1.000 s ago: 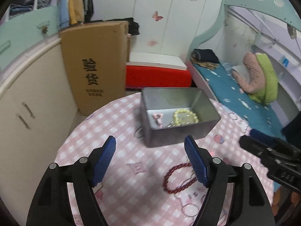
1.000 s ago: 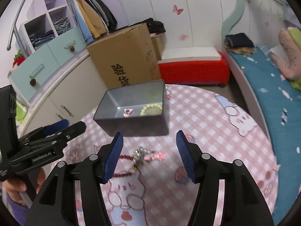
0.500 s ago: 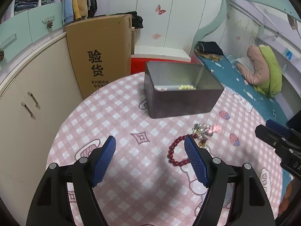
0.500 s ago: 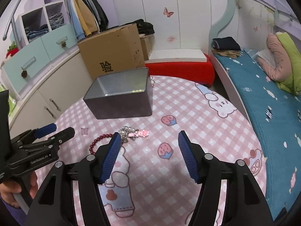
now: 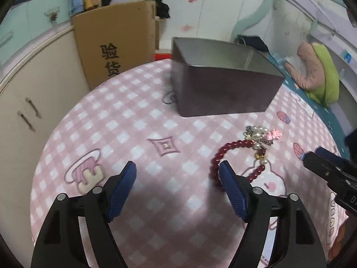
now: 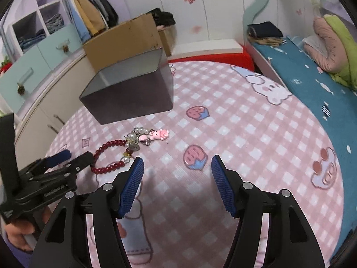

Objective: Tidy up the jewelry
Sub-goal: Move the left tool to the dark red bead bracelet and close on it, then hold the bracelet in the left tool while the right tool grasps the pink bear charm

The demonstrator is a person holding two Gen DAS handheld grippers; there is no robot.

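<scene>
A dark red bead bracelet [image 5: 232, 147] [image 6: 107, 146] lies on the pink checked tablecloth [image 5: 138, 134]. A pearl and pink charm cluster [image 5: 261, 135] [image 6: 146, 137] rests at its far end. Behind them stands an open grey metal tin [image 5: 223, 93] [image 6: 131, 98], its contents hidden from here. My left gripper [image 5: 177, 172] hangs open low over the cloth, its right pad beside the bracelet's near edge. My right gripper [image 6: 177, 165] is open over bare cloth, to the right of the bracelet, with nothing between its fingers.
A cardboard box [image 5: 118, 47] leans on the cupboards [image 5: 38, 84] behind the round table. A red cushion [image 6: 214, 55] and a bed with blue sheet [image 6: 312, 71] lie to the right. A hand [image 6: 17, 230] holds the left gripper.
Both grippers have sunk toward the table, so the tin's inside has dropped out of sight. The bracelet and charms now lie closer to the fingertips. The jewelry itself has not moved.
</scene>
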